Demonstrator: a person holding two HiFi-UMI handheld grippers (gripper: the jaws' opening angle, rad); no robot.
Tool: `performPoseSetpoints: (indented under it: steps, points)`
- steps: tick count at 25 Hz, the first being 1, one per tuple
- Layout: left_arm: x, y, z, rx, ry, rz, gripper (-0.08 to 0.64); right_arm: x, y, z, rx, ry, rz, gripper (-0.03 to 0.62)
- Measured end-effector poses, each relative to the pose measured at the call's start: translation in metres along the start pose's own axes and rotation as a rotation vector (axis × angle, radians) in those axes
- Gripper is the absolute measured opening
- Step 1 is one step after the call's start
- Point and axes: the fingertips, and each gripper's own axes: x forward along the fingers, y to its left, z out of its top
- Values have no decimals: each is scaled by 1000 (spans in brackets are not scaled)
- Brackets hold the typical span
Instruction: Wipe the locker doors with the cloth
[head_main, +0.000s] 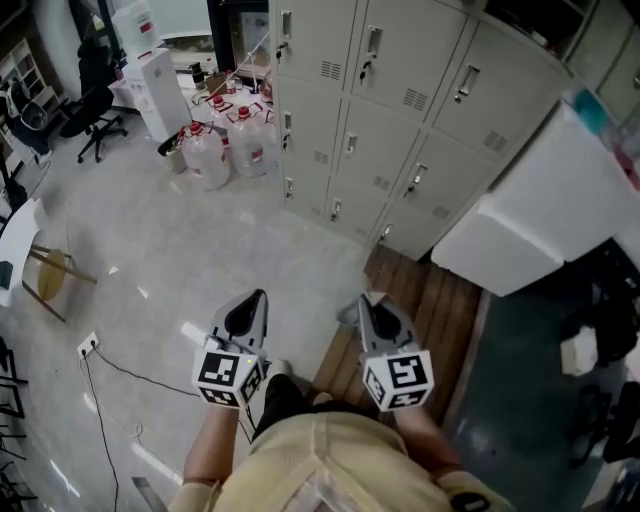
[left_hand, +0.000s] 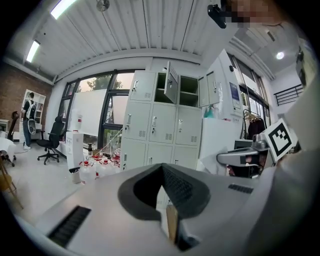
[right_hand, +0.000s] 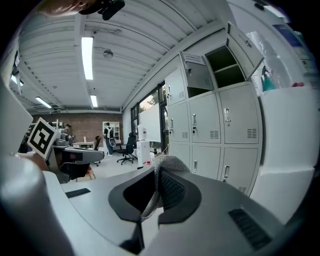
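Between the right jaws: the cloth (right_hand: 167, 162), a grey knitted rag pinched by one fold, with a tuft standing up past the tips. From my head it shows only as a small grey scrap (head_main: 349, 314) beside the jaw tip.
Right tongs (right_hand: 157, 175): pressed together on the cloth, held low in front of me and pointing toward the lockers.
Left tongs (left_hand: 162, 170): jaws pressed together with nothing in them; only floor shows through the slit below the pads.
Lockers (head_main: 400, 120): a grey steel bank of doors with handles and vent slots, well apart from both tongs. No door is touched yet.
Open door (left_hand: 172, 82): one top-tier door stands ajar; the rest look closed.
How the cloth will handle: light, soft and limp, I judge. It will bunch under pressure, so only a small pad would meet a door.
Where to hold: deep in a bunched fold, I'd say, leaving a good wad ahead of the tips so the jaws don't scrape paint.
Doors: flat and stiff. I expect the handles and vents to snag the knit, and the ajar door will likely swing if pushed.
In the way: white cabinet (head_main: 540, 220) close in front of the lockers' right end; jugs (head_main: 225, 145) clustered at the left foot.
Underfoot: wood deck (head_main: 420, 310) ahead of the right tongs, perhaps a step up; cable (head_main: 110, 385) trailing on the floor to my left.
Further off: chair (head_main: 95, 112), clear of my path.
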Motion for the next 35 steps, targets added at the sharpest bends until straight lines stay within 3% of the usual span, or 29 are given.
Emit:
performPoseSetpoints:
  steps: [6,14,19,24,35]
  points:
    - [54,47,0,30,-49,-55,2,62,-10,-10,-15,-14,-59,5]
    - [106,113,4,85,-45,-133,2,154,-7,-12,-3,-30,-131,5]
    - [128,147,4,98,-18,-163,2,191,-2,-6,-13,-44,-168,5]
    - [156,170,9,135,-52,-179,2,221,-10,-6,-29,-23,-198,5]
    - [247,182,37,134,-75,-166,2,303,-88,18,-64,-41,-241,5]
